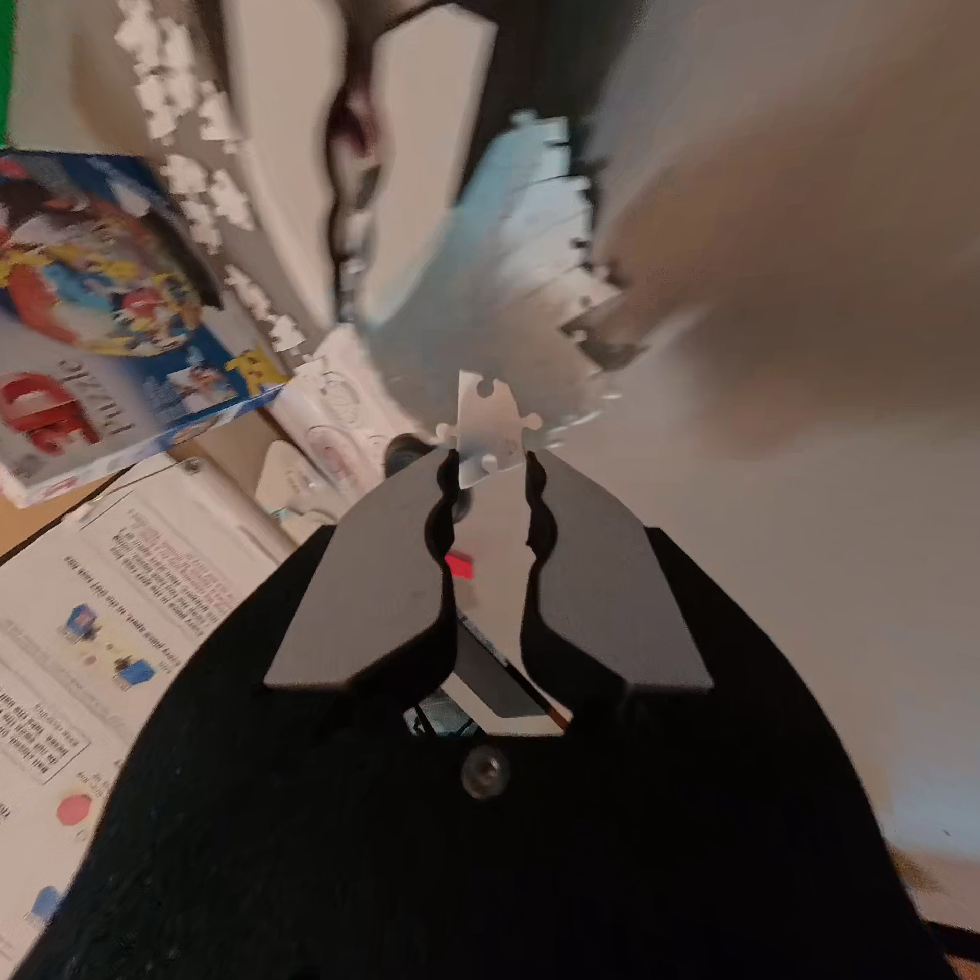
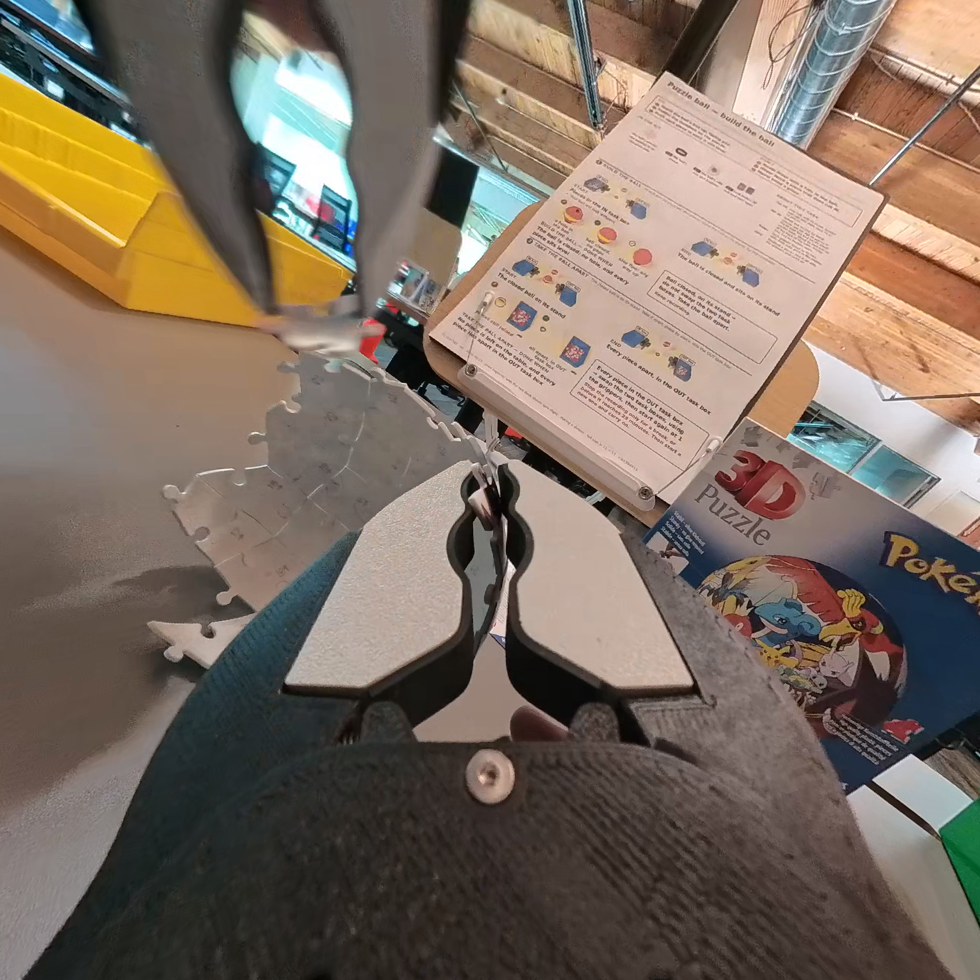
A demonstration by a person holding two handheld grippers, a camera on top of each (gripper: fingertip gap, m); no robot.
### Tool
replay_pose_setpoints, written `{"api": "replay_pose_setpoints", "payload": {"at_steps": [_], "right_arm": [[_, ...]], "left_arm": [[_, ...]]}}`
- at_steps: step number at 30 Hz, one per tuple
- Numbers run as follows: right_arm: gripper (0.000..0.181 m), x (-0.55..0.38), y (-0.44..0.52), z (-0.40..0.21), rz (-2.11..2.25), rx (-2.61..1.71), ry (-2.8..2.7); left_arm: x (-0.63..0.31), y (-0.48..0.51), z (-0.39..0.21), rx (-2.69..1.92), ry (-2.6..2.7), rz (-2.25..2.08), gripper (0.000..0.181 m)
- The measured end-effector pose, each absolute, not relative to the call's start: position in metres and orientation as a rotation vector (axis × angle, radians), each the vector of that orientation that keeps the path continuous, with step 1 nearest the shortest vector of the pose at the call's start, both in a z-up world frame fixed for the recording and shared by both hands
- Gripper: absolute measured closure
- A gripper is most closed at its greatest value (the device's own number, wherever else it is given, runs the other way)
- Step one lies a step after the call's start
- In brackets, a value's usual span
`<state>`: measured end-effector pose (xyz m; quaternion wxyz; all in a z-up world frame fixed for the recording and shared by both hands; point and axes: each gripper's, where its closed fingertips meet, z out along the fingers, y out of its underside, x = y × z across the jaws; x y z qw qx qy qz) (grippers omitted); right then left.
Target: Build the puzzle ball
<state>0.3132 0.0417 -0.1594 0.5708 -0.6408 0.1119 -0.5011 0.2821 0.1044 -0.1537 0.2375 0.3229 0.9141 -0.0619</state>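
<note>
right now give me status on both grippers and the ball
Left gripper shut on loose puzzle piece. Right gripper clamps partial ball shell at its edge. Piece nearly at shell rim; nothing between.

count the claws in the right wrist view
2. The right claw fills the foreground, shut on the rim of the partly built ball shell. The left claw reaches down from the top left, pinching a loose piece at the shell's far edge.

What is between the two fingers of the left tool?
A single grey puzzle piece sits between the fingertips of the left tool, close to the assembled puzzle shell beyond. The left wrist view shows this.
</note>
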Motion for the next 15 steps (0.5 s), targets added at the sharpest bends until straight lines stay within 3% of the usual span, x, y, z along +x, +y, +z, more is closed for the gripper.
{"api": "replay_pose_setpoints", "payload": {"at_steps": [8, 15], "right_arm": [[0.174, 0.311, 0.047, -0.158, -1.198, -1.507, 0.223], [0.175, 0.308, 0.049, -0.158, -1.222, -1.516, 0.192]], "left_arm": [[0.212, 0.132, -0.245, 1.118, 2.507, -0.090, 0.157], [0.208, 0.128, -0.262, 1.093, 2.486, -0.138, 0.157]]}}
